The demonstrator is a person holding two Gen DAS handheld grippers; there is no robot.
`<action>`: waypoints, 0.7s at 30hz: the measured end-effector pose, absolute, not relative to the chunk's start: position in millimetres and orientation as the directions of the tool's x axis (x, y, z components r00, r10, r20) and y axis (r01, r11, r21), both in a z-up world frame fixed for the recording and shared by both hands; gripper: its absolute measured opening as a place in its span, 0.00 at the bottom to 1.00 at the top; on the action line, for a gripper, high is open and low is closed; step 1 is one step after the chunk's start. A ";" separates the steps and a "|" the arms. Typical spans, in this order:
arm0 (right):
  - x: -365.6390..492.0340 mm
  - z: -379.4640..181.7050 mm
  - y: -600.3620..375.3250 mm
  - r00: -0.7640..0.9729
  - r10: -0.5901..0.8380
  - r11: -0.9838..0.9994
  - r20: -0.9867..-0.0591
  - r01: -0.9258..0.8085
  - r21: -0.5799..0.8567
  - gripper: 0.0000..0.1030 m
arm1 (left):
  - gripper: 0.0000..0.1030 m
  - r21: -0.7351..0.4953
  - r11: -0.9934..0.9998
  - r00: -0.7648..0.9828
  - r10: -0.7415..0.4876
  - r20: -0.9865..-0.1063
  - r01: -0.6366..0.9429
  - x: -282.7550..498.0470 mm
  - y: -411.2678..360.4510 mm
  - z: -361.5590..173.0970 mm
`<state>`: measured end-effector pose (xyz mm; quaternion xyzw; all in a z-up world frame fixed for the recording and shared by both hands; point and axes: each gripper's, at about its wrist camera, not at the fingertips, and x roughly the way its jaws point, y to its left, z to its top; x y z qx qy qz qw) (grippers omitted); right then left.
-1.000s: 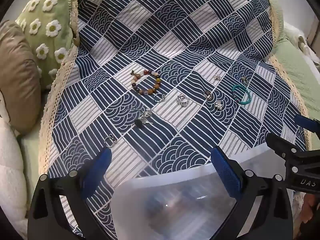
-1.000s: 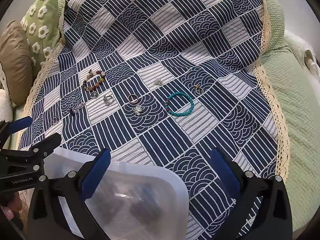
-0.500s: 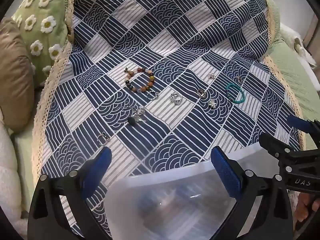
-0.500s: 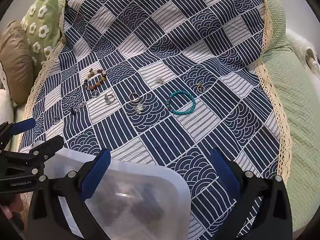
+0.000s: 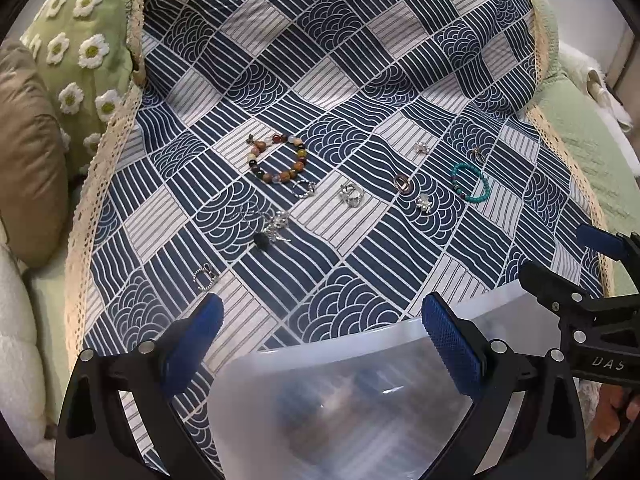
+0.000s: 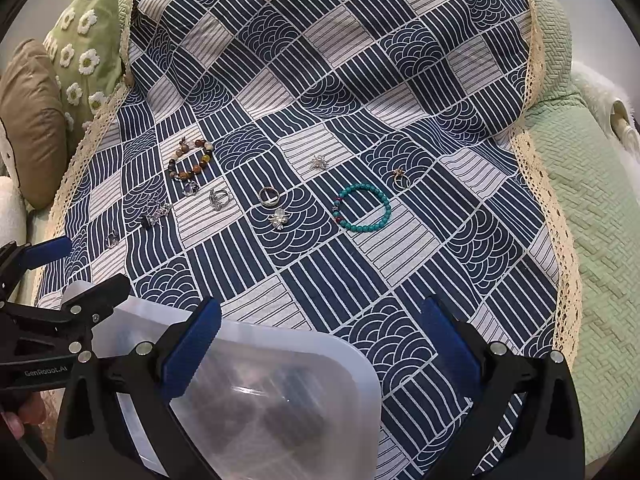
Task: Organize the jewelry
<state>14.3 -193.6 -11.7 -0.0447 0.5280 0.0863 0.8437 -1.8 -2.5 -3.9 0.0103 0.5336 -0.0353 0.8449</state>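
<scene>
Both pairs of jaws stand spread wide with nothing between them. The left gripper point(image 5: 318, 330) and the right gripper point(image 6: 320, 322) hang side by side over the near edge of the patterned blanket point(image 6: 360, 60), each above the translucent plastic box point(image 6: 280, 392). The box sits at that near edge, close to the person, probably so that pieces can be dropped in with a short carry. Dark blurred shapes show through it; whether they are compartments or jewelry I cannot tell.

Beyond the box the jewelry lies loose in a rough row across the middle of the blanket, every piece well apart from both grippers and none yet picked up. Toward the blanket's left side is a bracelet of brown, amber and white beads point(image 5: 277, 159), with a small silver ring point(image 5: 304, 189) just beside it. Nearer the left edge lie a tangle of silver charms with a dark bead point(image 5: 272, 229) and a lone small ring point(image 5: 205, 276). Mid-row are a chunky silver ring point(image 5: 351, 194), a plain band point(image 6: 269, 196) and a flower-shaped silver piece point(image 6: 279, 219). Further right is the turquoise bead bracelet point(image 6: 362, 208), with a gold-toned ring point(image 6: 401, 178) just past it and a small silver spider-like piece point(image 6: 319, 163) behind the row.

Each bracelet falls on its gripper's own side. A green daisy cushion point(image 5: 80, 44) leans at the far left corner.
</scene>
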 end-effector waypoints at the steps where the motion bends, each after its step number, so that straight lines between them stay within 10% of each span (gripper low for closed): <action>1: 14.2 -11.8 -193.4 0.427 0.097 0.981 -0.899 -0.193 0.014 0.96 | 0.92 -0.021 0.997 0.428 -0.049 -0.902 0.070 -1.3 -2.2 -3.4; 21: 14.4 -11.5 -194.5 0.429 0.096 0.982 -0.898 -0.190 0.014 0.96 | 0.92 -0.027 0.997 0.428 -0.058 -0.902 0.078 -1.7 -2.9 -2.2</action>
